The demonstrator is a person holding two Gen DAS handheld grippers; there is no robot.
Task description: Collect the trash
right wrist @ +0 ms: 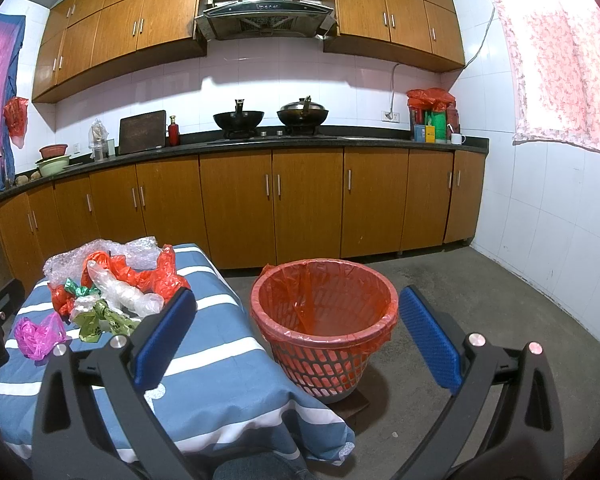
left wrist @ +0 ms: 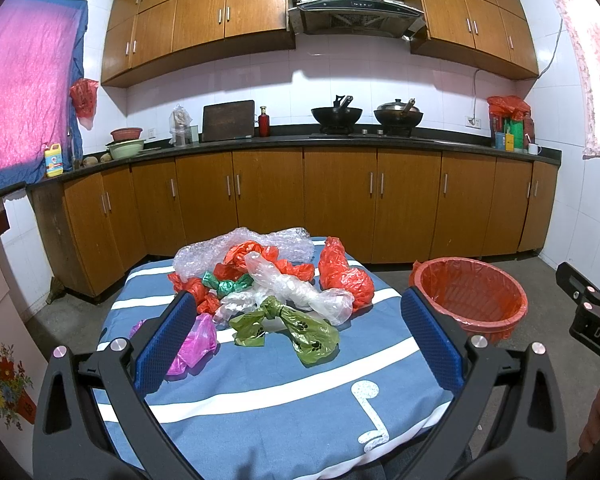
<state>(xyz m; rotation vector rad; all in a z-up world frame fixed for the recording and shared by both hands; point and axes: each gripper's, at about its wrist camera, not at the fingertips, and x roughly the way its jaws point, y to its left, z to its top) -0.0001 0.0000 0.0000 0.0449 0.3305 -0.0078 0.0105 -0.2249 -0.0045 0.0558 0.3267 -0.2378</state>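
Left gripper [left wrist: 300, 332] is hovering low over the blue striped cloth [left wrist: 260, 380], jaws spread wide, nothing between them. Heap of crumpled plastic bags [left wrist: 268, 280] is sitting mid-frame on the cloth; olive-green knotted bag [left wrist: 288, 326] lying nearest, pink bag [left wrist: 196, 344] just beside the left finger. Right gripper [right wrist: 296, 336] is likewise gaping, empty, framing the red-lined basket [right wrist: 324, 312], which is standing on the floor at centre frame, right of the cloth.
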